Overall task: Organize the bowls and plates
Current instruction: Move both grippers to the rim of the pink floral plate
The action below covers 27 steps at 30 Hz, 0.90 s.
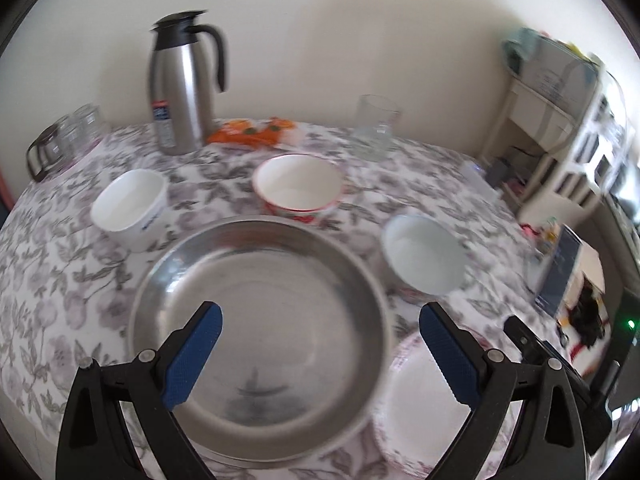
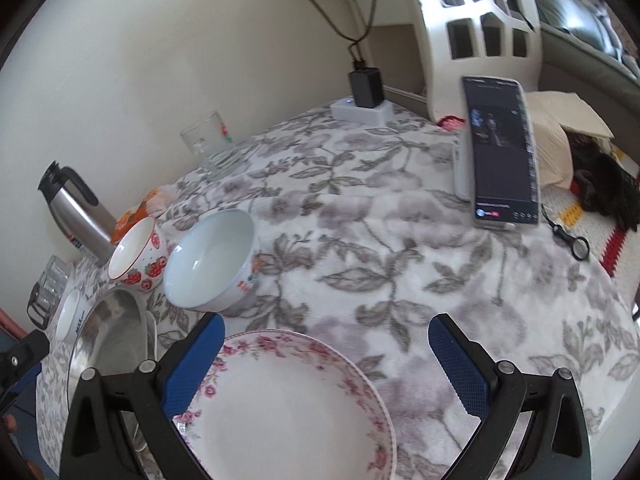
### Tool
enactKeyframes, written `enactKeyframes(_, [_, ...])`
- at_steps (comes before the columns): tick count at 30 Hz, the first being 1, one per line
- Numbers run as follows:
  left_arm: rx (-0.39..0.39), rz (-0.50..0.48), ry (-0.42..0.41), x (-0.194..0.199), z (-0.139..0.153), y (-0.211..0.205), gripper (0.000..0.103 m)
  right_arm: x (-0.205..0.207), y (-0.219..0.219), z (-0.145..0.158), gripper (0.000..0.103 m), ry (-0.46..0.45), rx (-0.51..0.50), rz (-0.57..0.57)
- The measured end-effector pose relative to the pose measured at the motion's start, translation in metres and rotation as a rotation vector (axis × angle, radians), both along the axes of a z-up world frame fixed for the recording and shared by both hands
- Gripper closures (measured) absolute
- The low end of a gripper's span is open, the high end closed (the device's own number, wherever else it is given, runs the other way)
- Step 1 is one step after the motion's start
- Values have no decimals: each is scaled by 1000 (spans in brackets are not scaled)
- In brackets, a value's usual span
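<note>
Tablecloth (image 2: 400,264) is white with grey leaves and faded purple-ish flowers all over. The big pan (image 1: 260,320) is plain silver steel, the plate (image 2: 288,408) white with a pink rose border. One bowl (image 2: 138,256) has red strawberries and a red rim, one (image 2: 208,260) is pale white-blue, one (image 1: 130,208) white with blue lettering. The flask (image 1: 180,88) is silver and black. Gripper pads (image 1: 192,356) are blue.

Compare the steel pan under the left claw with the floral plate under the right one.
The steel pan is bare metal and deep-walled; the floral plate is white with a pink flower rim and shallow. The pan looks wider. Both sit empty and upright on the tablecloth, side by side.
</note>
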<state>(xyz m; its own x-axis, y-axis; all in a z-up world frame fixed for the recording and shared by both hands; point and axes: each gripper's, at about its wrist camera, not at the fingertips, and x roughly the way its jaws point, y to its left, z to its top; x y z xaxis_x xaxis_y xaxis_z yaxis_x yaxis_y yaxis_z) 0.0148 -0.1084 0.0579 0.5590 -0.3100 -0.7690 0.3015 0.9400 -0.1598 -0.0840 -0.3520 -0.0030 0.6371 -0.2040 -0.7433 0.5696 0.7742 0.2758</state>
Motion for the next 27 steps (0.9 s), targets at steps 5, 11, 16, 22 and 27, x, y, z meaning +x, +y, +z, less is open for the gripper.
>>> enactKeyframes(5, [-26, -87, 38, -16, -1, -23, 4, -13, -10, -1, 0, -10, 16, -36])
enactKeyframes(11, [-20, -167, 155, -32, -19, -47, 4, -18, -14, -6, 0, 3, 62, -25])
enactKeyframes(16, [-10, -210, 231, -45, -30, -60, 4, -14, -11, -17, 0, 36, 113, 15])
enactKeyframes(22, [-48, -208, 392, -48, -52, -62, 4, -5, -5, -34, 0, 128, 154, 48])
enactKeyframes(27, [-49, -171, 470, -48, -68, -59, 4, -7, -8, -43, 0, 146, 176, 37])
